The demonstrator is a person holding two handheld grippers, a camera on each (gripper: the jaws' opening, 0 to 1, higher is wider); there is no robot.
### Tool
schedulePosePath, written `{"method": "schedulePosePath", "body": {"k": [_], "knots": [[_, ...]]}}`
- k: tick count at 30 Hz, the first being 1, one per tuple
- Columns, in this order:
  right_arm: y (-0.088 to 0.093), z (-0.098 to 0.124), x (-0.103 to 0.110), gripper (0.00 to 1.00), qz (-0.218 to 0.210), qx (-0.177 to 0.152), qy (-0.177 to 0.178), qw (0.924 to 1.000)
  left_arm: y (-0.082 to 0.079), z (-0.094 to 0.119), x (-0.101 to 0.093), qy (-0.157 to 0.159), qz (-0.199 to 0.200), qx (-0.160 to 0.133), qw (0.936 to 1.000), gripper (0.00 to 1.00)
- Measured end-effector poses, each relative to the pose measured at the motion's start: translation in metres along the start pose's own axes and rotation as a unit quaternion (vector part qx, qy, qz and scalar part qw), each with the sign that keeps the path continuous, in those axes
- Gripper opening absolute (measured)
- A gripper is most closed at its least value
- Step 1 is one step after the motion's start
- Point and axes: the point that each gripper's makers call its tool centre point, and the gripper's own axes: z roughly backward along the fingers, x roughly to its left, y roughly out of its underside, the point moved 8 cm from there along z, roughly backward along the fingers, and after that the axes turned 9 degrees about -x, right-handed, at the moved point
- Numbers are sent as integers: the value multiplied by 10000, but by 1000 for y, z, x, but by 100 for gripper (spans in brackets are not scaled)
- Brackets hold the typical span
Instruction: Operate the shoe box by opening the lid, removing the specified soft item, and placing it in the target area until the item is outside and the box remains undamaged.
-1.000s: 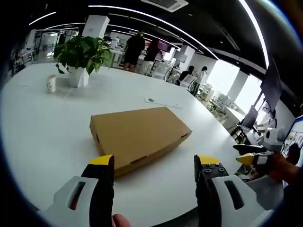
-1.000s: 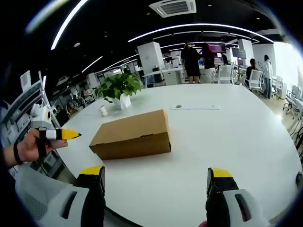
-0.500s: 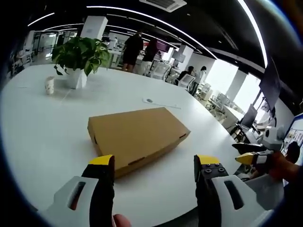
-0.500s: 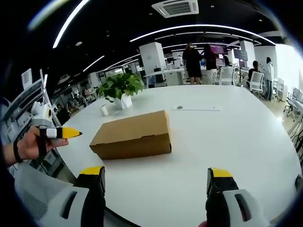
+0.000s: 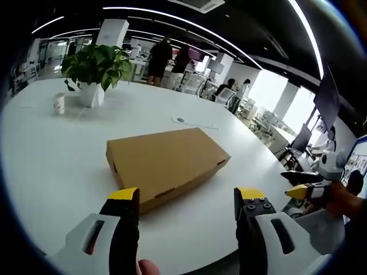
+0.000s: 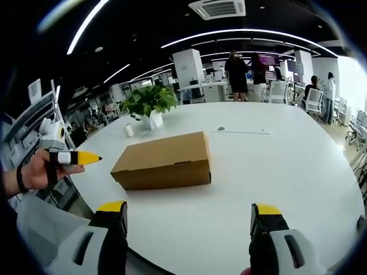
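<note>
Shoe box (image 5: 165, 163): plain brown cardboard, lid closed, lying flat on the white round table (image 5: 51, 154). In the left gripper view it sits just ahead of the jaws, its near corner close to the left jaw's yellow tip, body running ahead and to the right between the two jaw lines. No contact between box and jaws.

Left gripper (image 5: 187, 199): jaws spread wide, nothing between them, hovering over the near table edge. Far left of the jaws, well beyond the box: a potted plant (image 5: 94, 66) in a white pot, with a small paper cup (image 5: 59, 102) beside it. Ahead past the box, a thin white sheet with a small dark disc (image 5: 181, 120) on it. To the right of the right jaw, the other gripper's yellow-tipped fingers (image 5: 299, 191) come in, held in a person's hand (image 5: 338, 201).

In the right gripper view the shoe box (image 6: 163, 162) lies ahead of the left jaw, well apart from both tips, long side facing the camera. Right gripper (image 6: 189, 209): jaws spread wide, empty. Left of the left jaw, a hand (image 6: 31, 172) holds the left gripper, yellow tip (image 6: 86, 157) pointing toward the box. Plant (image 6: 150, 101) beyond the box; people stand at desks in the far background.
</note>
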Motion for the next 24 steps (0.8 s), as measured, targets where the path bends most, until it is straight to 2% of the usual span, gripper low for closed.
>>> {"method": "schedulePosePath", "body": {"k": [20, 24], "knots": [[3, 0, 2, 88, 96, 92, -37, 9999, 5, -3, -4, 95, -102, 147, 9998, 69], [2, -1, 0, 87, -65, 54, -51, 10000, 5, -3, -3, 96, -103, 159, 9998, 68]]}}
